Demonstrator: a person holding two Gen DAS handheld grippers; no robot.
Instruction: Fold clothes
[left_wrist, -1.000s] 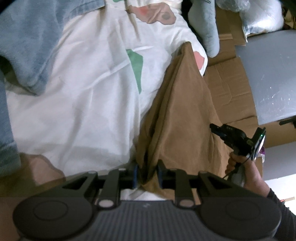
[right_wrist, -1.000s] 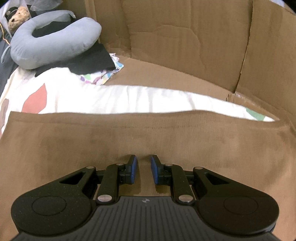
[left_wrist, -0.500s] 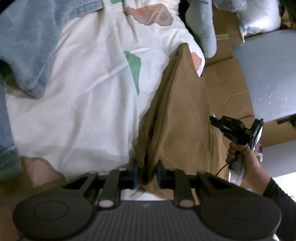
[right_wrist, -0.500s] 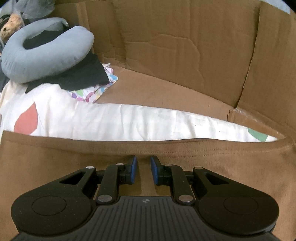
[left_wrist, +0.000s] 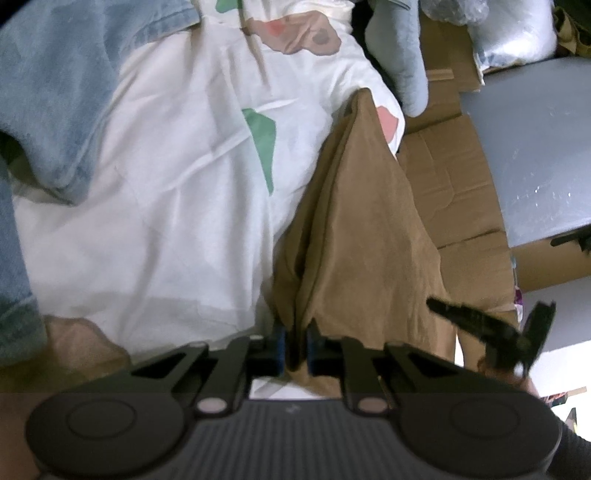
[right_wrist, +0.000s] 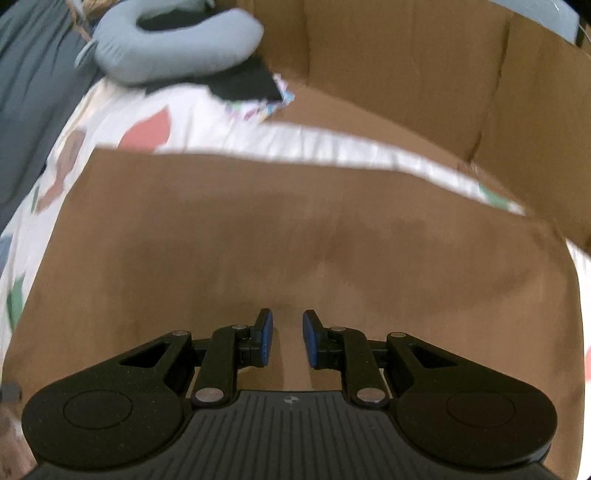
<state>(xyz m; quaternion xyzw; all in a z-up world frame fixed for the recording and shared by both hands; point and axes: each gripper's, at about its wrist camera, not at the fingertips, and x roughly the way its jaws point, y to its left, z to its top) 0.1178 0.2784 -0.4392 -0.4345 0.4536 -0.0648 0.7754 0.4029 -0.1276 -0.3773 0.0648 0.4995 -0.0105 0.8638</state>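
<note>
Left tool: closing on a bunched edge of the brown garment; let the pads bite before you pull.
Brown garment: lies on the white patterned bedsheet, beside cardboard.
Right tool: slightly spread, empty, over flat cloth; pick a hem.

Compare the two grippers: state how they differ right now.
The left gripper has a bunched fold of the brown garment between its closing jaws; the right gripper has nothing between its parted pads. The left grips the garment's edge; the right hangs over its flat spread. Both are black with blue pads.
</note>
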